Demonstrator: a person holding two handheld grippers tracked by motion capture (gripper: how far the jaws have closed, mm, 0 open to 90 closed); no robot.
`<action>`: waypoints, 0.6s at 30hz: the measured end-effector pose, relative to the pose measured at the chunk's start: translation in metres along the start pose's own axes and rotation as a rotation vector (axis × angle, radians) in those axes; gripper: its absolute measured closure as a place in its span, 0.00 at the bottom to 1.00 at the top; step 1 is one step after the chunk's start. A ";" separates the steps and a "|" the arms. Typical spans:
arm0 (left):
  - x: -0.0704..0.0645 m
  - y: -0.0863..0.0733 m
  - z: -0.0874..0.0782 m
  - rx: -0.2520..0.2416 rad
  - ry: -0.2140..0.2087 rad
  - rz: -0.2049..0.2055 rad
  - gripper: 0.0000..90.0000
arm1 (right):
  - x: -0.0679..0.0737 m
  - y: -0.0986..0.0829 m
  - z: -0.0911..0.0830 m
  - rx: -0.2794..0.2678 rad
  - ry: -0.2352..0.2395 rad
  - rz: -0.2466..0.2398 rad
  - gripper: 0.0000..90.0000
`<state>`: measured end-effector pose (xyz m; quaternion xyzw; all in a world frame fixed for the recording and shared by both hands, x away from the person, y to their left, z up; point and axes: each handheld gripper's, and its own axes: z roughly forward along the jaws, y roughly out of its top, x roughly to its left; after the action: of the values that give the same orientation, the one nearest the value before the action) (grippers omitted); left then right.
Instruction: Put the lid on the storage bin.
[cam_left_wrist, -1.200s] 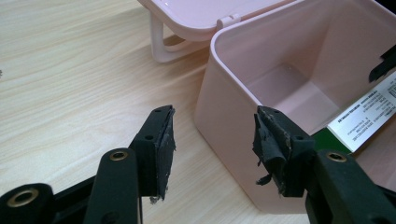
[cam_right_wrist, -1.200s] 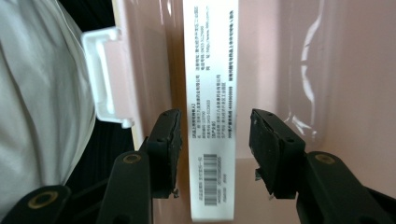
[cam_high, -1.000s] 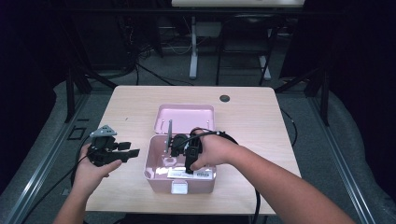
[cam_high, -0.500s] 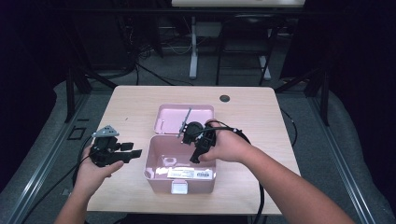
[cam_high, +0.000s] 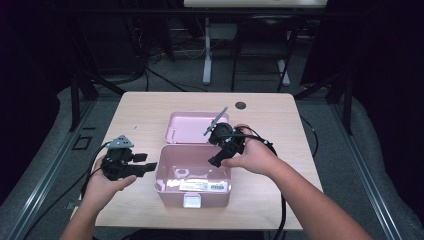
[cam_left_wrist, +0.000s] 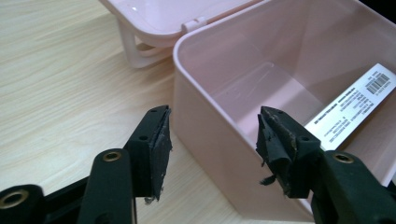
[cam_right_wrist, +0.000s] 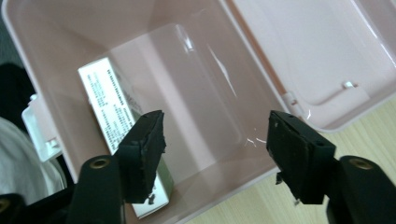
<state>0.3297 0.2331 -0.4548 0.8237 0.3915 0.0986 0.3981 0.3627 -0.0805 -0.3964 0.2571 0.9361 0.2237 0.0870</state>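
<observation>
An open pink plastic box (cam_high: 165, 172) stands near the table's front middle, its lid (cam_high: 192, 127) lying flat behind it. A white printed carton (cam_high: 197, 186) lies inside along the front wall, also seen as the carton (cam_right_wrist: 109, 112) and its barcode label (cam_left_wrist: 355, 100). My left gripper (cam_high: 146, 167) is open at the box's left side, one jaw outside and one over the inside of the left wall (cam_left_wrist: 210, 126). My right gripper (cam_high: 216, 159) hangs open and empty over the box's right rear, above the box floor (cam_right_wrist: 187, 93).
A small dark round spot (cam_high: 240, 105) sits near the table's far edge. Bare wood (cam_high: 135, 120) lies left of and behind the lid. Cables trail off the front edge from both grippers. Dark stands and a white table leg stand beyond the table.
My right gripper has risen out of the box and moved back toward its right rear corner. My left gripper has edged right onto the box's left wall.
</observation>
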 end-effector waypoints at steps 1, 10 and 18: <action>-0.001 0.000 0.001 -0.003 -0.004 0.000 0.49 | -0.002 -0.002 0.000 -0.012 -0.003 0.016 0.38; -0.005 0.001 0.009 -0.018 -0.009 0.033 0.49 | -0.023 -0.020 0.000 -0.107 -0.065 0.129 0.37; -0.007 0.000 0.012 -0.024 -0.044 0.035 0.53 | -0.043 -0.030 0.003 -0.171 -0.106 0.243 0.49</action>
<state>0.3305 0.2208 -0.4617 0.8276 0.3668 0.0921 0.4148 0.3870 -0.1249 -0.4113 0.3713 0.8698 0.2978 0.1301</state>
